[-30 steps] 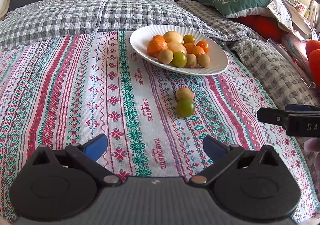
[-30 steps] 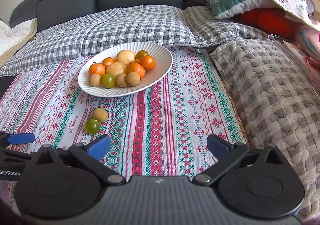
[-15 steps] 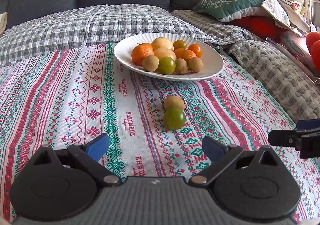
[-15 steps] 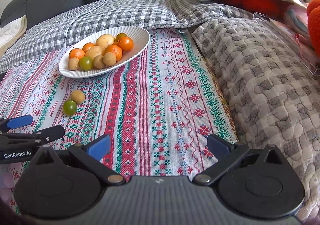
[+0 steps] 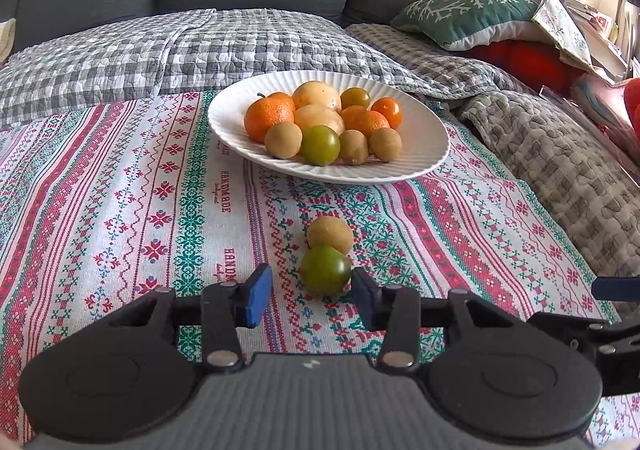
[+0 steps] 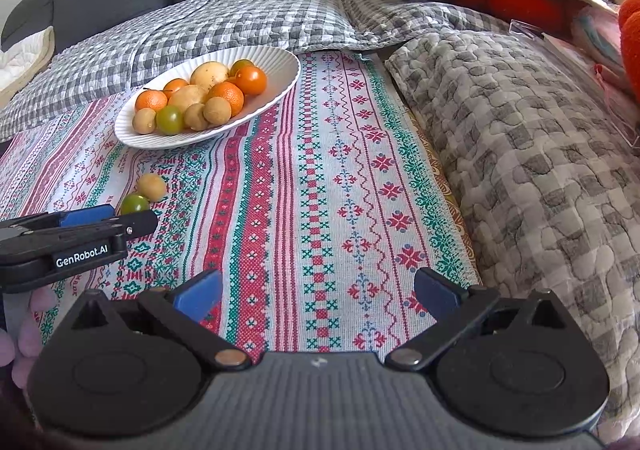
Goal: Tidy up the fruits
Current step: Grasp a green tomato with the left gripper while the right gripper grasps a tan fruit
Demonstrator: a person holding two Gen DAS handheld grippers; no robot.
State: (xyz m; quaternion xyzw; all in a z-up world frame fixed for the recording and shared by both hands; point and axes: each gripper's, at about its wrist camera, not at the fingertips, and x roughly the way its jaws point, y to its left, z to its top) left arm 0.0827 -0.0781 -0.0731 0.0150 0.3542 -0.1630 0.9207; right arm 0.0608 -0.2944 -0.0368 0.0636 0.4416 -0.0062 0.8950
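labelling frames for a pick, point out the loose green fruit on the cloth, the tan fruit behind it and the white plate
loose green fruit (image 5: 325, 276), left wrist view, middle of its front face
tan fruit (image 5: 330, 233), left wrist view, centre of its visible top
white plate (image 5: 424, 153), left wrist view, bare ribbed rim on the right

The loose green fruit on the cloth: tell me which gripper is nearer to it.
Left. The left gripper has just been closing, its fingers flanking the green fruit without clearly pressing it. The right gripper hangs open over bare cloth, well off to the side.

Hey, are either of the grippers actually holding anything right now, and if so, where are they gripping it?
Nothing is held. The left gripper has just been closing near the green fruit, its pads short of it. The right gripper is open and empty.
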